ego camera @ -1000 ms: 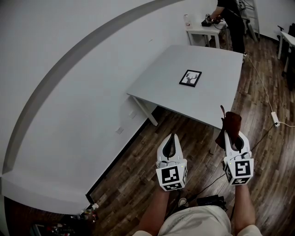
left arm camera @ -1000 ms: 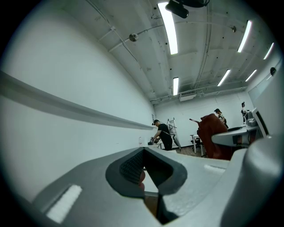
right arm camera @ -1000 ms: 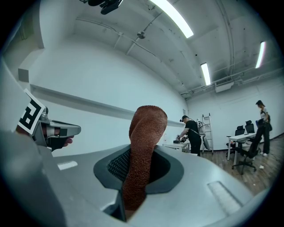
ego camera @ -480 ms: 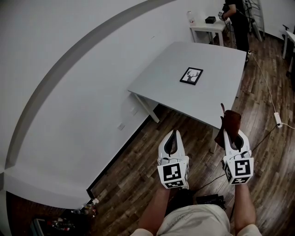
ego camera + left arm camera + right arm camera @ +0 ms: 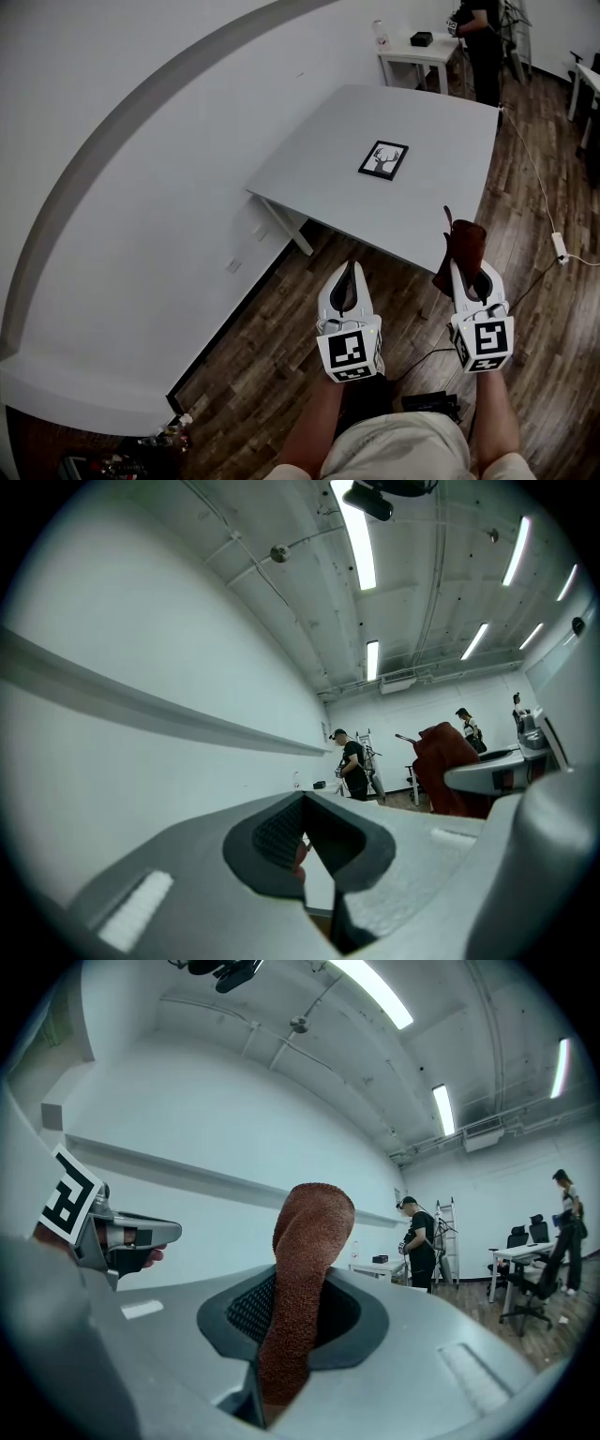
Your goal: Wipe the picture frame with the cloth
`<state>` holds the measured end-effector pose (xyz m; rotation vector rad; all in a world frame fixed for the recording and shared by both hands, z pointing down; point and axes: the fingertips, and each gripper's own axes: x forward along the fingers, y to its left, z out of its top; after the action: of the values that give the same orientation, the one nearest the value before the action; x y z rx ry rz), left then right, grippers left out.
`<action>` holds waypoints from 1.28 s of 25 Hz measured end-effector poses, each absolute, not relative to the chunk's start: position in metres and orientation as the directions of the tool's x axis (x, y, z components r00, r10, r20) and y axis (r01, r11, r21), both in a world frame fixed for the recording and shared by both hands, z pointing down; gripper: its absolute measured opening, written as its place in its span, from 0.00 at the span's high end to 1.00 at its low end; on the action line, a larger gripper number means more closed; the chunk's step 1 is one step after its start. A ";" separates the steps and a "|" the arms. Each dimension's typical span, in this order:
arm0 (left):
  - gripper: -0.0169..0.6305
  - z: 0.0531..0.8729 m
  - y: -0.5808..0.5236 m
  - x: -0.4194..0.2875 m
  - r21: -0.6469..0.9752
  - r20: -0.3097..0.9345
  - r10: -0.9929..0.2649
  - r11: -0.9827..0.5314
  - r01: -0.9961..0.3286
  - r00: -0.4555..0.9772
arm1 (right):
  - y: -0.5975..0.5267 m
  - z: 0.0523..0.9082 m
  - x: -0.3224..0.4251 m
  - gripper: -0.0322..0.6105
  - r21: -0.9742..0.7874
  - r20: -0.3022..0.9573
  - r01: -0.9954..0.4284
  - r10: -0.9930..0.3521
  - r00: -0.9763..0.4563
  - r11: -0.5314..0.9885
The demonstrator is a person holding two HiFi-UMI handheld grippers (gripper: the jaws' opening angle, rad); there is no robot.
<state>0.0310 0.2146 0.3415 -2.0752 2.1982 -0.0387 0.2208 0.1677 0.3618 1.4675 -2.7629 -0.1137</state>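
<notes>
A black picture frame [image 5: 383, 160] with a deer print lies flat on the grey table [image 5: 319, 159], well ahead of both grippers. My right gripper [image 5: 466, 263] is shut on a reddish-brown cloth [image 5: 462, 248], which sticks up out of its jaws [image 5: 302, 1269]. My left gripper [image 5: 349, 270] is shut with nothing in it; its jaw tips meet in the left gripper view [image 5: 302, 803]. Both grippers hang over the wooden floor, short of the table's near edge. In the left gripper view the cloth [image 5: 448, 766] shows at right.
A person [image 5: 480, 37] stands at a small white table [image 5: 417, 54] at the back right. A white cable with a power strip [image 5: 560, 246] runs along the floor at right. A white wall [image 5: 141, 187] curves along the left.
The view has shifted slightly, so the table and frame sit a little lower and further left. Both grippers keep their pose, the cloth still held.
</notes>
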 end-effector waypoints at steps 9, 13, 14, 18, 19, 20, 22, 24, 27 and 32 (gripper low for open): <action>0.97 0.348 0.130 -0.040 -0.073 -0.062 -0.998 0.035 -0.997 -0.031 | 0.090 0.361 0.153 0.80 0.096 0.023 -0.841 -0.846 -0.533 0.532; 0.97 0.350 0.094 -0.080 -0.058 -0.057 -0.998 0.029 -0.998 -0.026 | 0.054 0.362 0.115 0.80 0.102 0.053 -0.844 -0.850 -0.524 0.527; 0.97 0.351 0.085 -0.090 -0.055 -0.057 -0.998 0.027 -0.998 -0.024 | 0.045 0.363 0.106 0.80 0.104 0.059 -0.845 -0.851 -0.522 0.525; 0.97 0.355 0.056 -0.122 -0.043 -0.053 -0.999 0.007 -0.999 -0.005 | 0.015 0.366 0.072 0.80 0.113 0.076 -0.851 -0.858 -0.507 0.513; 0.97 0.355 0.049 -0.129 -0.039 -0.053 -0.999 0.001 -0.999 0.001 | 0.009 0.366 0.065 0.80 0.116 0.078 -0.853 -0.861 -0.503 0.509; 0.97 0.356 0.042 -0.135 -0.036 -0.053 -0.999 -0.004 -0.999 0.006 | 0.003 0.365 0.059 0.80 0.118 0.078 -0.856 -0.864 -0.498 0.504; 0.97 0.356 0.031 -0.144 -0.031 -0.053 -0.999 -0.013 -0.999 0.015 | -0.007 0.363 0.049 0.80 0.119 0.078 -0.859 -0.867 -0.492 0.498; 0.97 0.356 0.021 -0.152 -0.028 -0.054 -0.998 -0.016 -0.999 0.017 | -0.013 0.362 0.041 0.80 0.120 0.080 -0.860 -0.868 -0.489 0.496; 0.97 0.354 0.009 -0.157 -0.025 -0.055 -0.998 -0.024 -0.999 0.025 | -0.024 0.364 0.037 0.80 0.124 0.091 -0.863 -0.871 -0.482 0.490; 0.97 0.354 -0.011 -0.160 -0.034 -0.057 -0.998 -0.032 -0.999 0.034 | -0.045 0.367 0.032 0.80 0.115 0.089 -0.866 -0.874 -0.478 0.486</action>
<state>-0.1598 -0.0109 0.3537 -2.2118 2.1396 0.0257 0.0323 -0.0450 0.3671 1.5256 -2.5896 -0.0812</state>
